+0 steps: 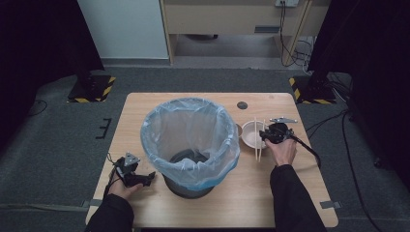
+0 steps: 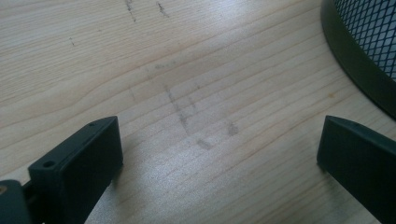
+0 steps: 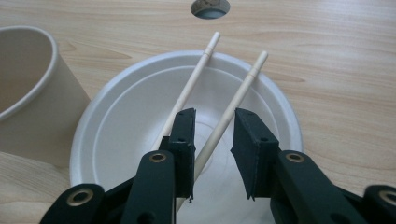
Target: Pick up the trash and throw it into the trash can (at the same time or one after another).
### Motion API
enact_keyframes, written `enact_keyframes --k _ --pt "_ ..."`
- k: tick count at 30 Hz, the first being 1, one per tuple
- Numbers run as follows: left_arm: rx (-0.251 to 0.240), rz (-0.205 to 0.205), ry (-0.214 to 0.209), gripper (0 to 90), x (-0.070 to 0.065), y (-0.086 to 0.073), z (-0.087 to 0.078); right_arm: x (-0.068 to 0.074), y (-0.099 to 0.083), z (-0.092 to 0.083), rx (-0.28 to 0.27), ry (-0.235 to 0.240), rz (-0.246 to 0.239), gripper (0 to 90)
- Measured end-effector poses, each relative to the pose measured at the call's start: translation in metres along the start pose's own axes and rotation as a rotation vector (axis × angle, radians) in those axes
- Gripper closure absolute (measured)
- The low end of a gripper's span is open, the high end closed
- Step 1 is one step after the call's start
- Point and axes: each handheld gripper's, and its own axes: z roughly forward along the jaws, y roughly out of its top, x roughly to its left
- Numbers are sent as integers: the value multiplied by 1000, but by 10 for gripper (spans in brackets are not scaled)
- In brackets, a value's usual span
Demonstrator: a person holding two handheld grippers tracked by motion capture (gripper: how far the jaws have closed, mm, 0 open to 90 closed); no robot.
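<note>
This looks like a lab or studio set up for recording, not a home or kitchen. A plain wooden table [image 1: 227, 203] stands alone on grey carpet [image 1: 53, 145], flanked by black curtains [image 1: 34, 43] and two stand bases marked with yellow-and-black hazard tape [image 1: 92, 87] [image 1: 309, 89], with loose cables [image 1: 355, 159] running over the floor and strips of tape [image 1: 331, 204] holding things down. Behind it are a white panel [image 1: 125, 29], a bare light-wood frame [image 1: 232, 19] and a wall socket with plugged leads [image 1: 286, 4], all of it rigging rather than furnishing.
</note>
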Motion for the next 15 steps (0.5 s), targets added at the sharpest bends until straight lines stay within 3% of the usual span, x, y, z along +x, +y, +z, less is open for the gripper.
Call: enact_keyframes --k 15 --pt "0 0 0 0 0 0 0 0 1 1 35 2 35 823"
